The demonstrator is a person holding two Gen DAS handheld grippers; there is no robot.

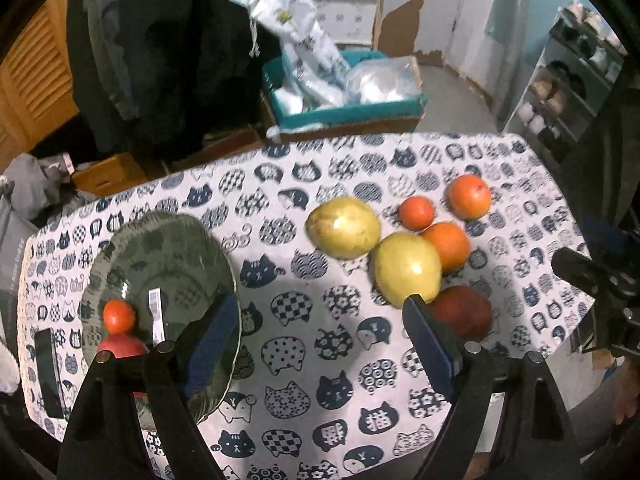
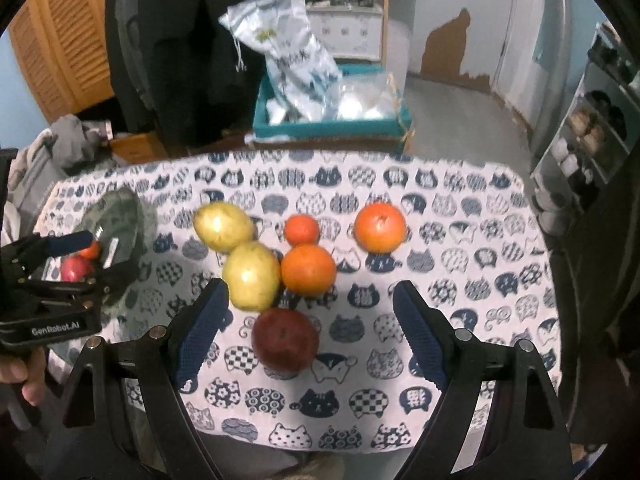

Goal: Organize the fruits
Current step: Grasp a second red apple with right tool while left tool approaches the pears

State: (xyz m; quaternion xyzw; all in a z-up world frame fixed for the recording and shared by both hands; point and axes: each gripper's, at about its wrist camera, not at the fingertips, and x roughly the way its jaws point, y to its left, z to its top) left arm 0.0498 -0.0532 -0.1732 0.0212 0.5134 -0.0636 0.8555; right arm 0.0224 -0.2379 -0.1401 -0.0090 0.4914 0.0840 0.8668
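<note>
Hovering wide open and empty, the right gripper (image 2: 308, 328) frames a dark red apple (image 2: 285, 339) between its fingers, while the equally open left gripper (image 1: 320, 328) hangs beside the ribbed glass plate (image 1: 180, 248).

R gripper (image 2: 308, 332) open over dark red apple (image 2: 285, 338); pears, oranges beyond.
</note>
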